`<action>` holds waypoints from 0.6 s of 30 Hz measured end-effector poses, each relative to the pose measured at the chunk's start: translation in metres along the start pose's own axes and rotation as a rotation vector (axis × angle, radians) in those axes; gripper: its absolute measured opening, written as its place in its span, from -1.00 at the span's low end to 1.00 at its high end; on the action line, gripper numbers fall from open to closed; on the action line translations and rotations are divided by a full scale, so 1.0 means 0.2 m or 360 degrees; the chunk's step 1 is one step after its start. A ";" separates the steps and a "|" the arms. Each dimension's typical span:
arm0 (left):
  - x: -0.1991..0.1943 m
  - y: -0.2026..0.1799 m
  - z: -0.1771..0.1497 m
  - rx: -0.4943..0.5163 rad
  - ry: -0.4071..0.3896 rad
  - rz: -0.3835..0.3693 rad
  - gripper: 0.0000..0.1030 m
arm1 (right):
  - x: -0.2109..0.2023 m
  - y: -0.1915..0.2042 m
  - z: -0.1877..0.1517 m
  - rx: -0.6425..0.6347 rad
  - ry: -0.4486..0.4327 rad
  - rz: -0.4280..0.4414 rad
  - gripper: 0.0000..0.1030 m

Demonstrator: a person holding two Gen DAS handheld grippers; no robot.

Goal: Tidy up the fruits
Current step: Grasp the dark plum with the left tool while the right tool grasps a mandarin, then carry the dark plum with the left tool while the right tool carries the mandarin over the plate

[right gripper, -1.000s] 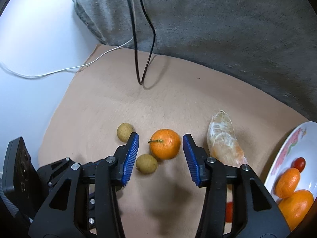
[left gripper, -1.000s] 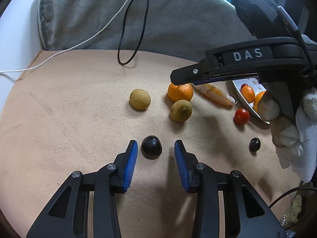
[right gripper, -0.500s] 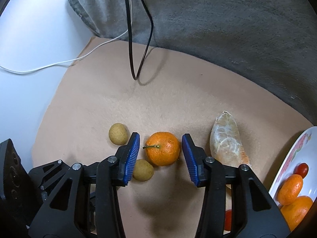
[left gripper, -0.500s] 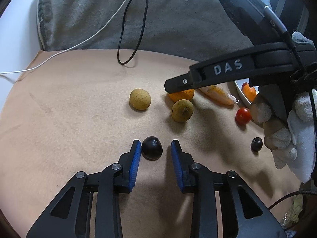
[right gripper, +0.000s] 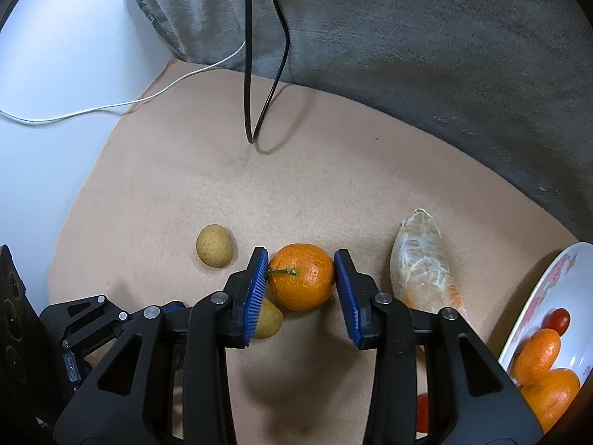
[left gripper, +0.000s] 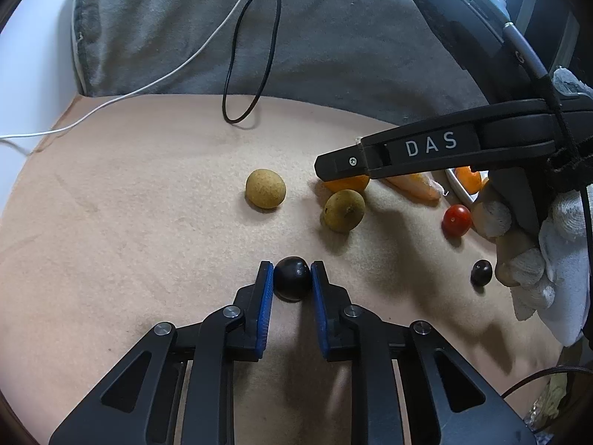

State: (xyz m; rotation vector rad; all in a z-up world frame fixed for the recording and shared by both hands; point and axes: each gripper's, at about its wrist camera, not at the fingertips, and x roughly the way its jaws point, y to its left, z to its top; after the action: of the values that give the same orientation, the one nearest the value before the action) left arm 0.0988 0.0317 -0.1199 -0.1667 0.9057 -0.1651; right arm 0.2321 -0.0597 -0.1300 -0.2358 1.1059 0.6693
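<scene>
The left gripper [left gripper: 292, 282] is closed on the dark grape [left gripper: 292, 278], which sits on the beige cloth [left gripper: 129, 222]; the right gripper [right gripper: 301, 282] has just been closing around the orange mandarin [right gripper: 301, 276], its pads touching both sides, so it seems gripped. On the white plate [right gripper: 548, 282] lie already two mandarins [right gripper: 545, 367] and a cherry tomato [right gripper: 556, 320]; I judge the task is partly done. On the cloth remain two yellow-brown fruits [left gripper: 265, 188], a red tomato [left gripper: 456, 220], a second dark grape [left gripper: 481, 272] and a peeled citrus piece [right gripper: 422, 263]; none is lifted yet.
</scene>
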 end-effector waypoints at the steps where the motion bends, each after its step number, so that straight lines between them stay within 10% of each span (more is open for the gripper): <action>1: 0.00 0.00 0.00 0.0003 -0.0002 0.0000 -0.64 | -0.01 0.00 0.00 -0.0004 -0.0003 -0.0004 -0.25; 18: -0.08 -0.08 0.01 0.0048 -0.0050 -0.0015 -0.64 | -0.18 -0.04 -0.08 -0.0002 -0.0083 0.0016 -0.25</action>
State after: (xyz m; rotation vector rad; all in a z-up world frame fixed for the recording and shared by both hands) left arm 0.0903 0.0188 -0.1033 -0.1451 0.8711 -0.1842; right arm 0.2145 -0.0871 -0.1056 -0.2126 1.0573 0.6813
